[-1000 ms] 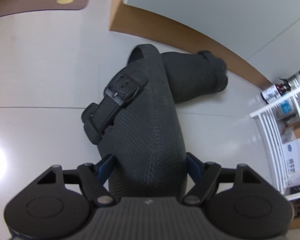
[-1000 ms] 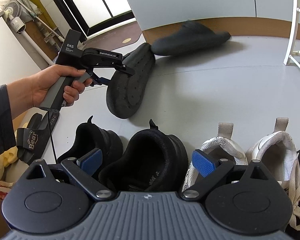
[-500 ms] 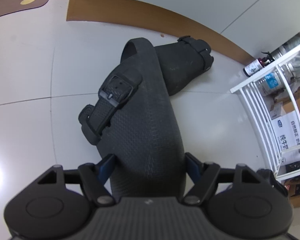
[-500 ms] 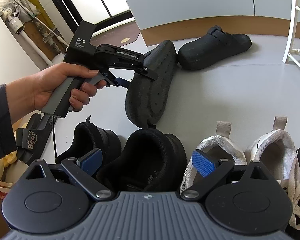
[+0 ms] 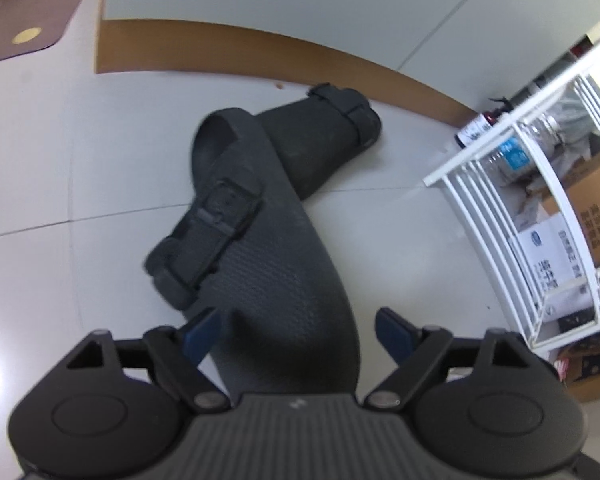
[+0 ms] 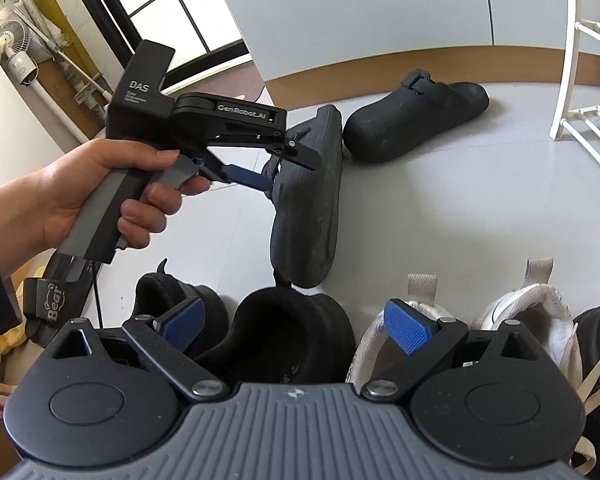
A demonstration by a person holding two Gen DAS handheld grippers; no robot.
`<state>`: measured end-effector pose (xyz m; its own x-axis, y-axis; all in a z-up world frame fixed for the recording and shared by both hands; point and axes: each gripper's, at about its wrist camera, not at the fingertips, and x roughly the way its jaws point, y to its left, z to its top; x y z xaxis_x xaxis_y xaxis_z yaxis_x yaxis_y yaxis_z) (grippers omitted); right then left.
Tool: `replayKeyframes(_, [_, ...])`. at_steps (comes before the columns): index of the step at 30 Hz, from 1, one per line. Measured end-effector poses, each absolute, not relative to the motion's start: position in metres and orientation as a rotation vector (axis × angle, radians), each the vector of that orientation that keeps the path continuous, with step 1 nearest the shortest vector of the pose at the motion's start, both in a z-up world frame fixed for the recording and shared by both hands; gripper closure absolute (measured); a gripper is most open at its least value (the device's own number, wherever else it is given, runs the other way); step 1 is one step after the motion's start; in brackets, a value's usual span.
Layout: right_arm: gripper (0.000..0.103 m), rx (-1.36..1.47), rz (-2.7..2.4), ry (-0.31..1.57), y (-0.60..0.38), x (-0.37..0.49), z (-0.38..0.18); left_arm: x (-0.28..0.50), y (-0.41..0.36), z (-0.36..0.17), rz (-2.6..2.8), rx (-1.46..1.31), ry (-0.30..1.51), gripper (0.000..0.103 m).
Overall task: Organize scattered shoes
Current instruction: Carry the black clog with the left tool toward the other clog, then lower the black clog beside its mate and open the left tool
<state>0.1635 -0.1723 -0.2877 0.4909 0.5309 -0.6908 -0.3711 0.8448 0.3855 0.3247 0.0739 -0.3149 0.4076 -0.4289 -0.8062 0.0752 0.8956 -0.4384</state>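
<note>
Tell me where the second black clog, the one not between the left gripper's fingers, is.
In the right wrist view the second black clog lies on the floor by the brown baseboard, just beyond the tilted clog.

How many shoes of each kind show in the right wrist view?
Black clogs: 2
Black sneakers: 2
White sneakers: 2
Black Bear slide: 1
Dark shoe cut off at the right edge: 1
Total: 8

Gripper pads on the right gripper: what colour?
Blue, with a fine ribbed texture; the right wrist view shows the pads best.
</note>
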Motion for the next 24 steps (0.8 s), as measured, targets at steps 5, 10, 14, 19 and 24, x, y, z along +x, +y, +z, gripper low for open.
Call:
replayKeyframes(5, [0.004, 0.209, 0.538, 0.877, -0.169, 0.171, -0.283, 0.308, 0.088, -0.303, -0.276, -0.368, 1.092, 0.016])
replayKeyframes(10, [0.004, 0.214, 0.51, 0.841, -0.162, 0.185, -0.279, 0.276, 0.097, -0.285, -0.193, -0.353, 1.039, 0.012])
replayKeyframes(14, [0.004, 0.206, 0.488, 0.814, -0.157, 0.198, -0.273, 0.251, 0.105, -0.271, -0.125, -0.392, 1.0, 0.012])
replayKeyframes(19, [0.004, 0.202, 0.466, 0.79, -0.152, 0.207, -0.267, 0.224, 0.116, -0.257, -0.083, -0.455, 0.988, 0.011])
replayKeyframes(24, [0.007, 0.174, 0.507, 0.804, -0.135, 0.219, -0.261, 0.201, 0.117, -0.244, -0.036, -0.449, 0.958, 0.009])
